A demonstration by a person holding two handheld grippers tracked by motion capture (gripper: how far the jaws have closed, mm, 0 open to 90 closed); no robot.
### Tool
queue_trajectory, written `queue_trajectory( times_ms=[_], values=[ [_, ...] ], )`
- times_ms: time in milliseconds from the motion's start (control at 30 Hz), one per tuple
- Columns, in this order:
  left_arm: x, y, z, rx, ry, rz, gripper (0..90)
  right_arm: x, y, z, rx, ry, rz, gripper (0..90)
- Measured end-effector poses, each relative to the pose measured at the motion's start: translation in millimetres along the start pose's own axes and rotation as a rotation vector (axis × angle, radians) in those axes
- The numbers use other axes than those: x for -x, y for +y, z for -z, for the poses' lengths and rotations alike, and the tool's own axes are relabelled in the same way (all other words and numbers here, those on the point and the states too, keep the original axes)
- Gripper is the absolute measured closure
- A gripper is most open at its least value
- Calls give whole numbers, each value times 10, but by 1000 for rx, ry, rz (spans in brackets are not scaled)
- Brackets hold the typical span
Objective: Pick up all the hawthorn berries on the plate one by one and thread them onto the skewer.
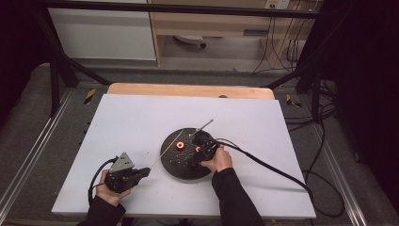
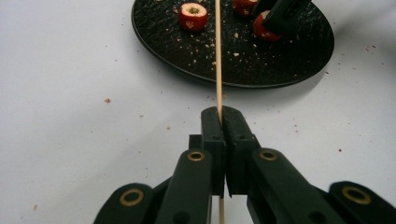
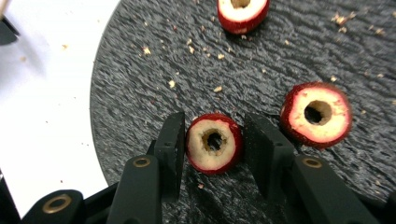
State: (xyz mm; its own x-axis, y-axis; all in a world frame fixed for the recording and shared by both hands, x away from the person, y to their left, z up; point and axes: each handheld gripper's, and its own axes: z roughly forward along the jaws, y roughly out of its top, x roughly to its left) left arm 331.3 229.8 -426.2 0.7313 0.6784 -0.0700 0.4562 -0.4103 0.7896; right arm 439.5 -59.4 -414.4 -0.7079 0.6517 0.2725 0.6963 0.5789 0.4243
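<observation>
Two grippers work here. The left gripper [image 2: 222, 116] is clenched on a thin wooden skewer [image 2: 217, 56] that points straight ahead across the black plate [image 2: 187, 60]. The right gripper [image 3: 212, 140], jaws spread, straddles a cored red fruit slice [image 3: 214, 142] lying on the plate, hole facing up.

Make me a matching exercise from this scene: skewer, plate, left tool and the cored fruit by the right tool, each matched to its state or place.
1. skewer
2. plate
3. left tool
4. fruit piece

A. black, crumb-strewn
B. between open jaws
C. shut
D. thin, wooden, clamped at one end

Pairs: 1-D, 2-A, 3-C, 4-B
</observation>
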Motion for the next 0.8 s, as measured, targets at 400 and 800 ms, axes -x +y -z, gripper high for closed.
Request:
queue_trajectory(
  times_ms=[400,800],
  values=[
    [18,3,11,12,4,-1,879,-54,-12,318,119,-4,8,605],
    [51,9,2,20,-3,-3,880,-25,-163,485,267,13,-21,606]
  ],
)
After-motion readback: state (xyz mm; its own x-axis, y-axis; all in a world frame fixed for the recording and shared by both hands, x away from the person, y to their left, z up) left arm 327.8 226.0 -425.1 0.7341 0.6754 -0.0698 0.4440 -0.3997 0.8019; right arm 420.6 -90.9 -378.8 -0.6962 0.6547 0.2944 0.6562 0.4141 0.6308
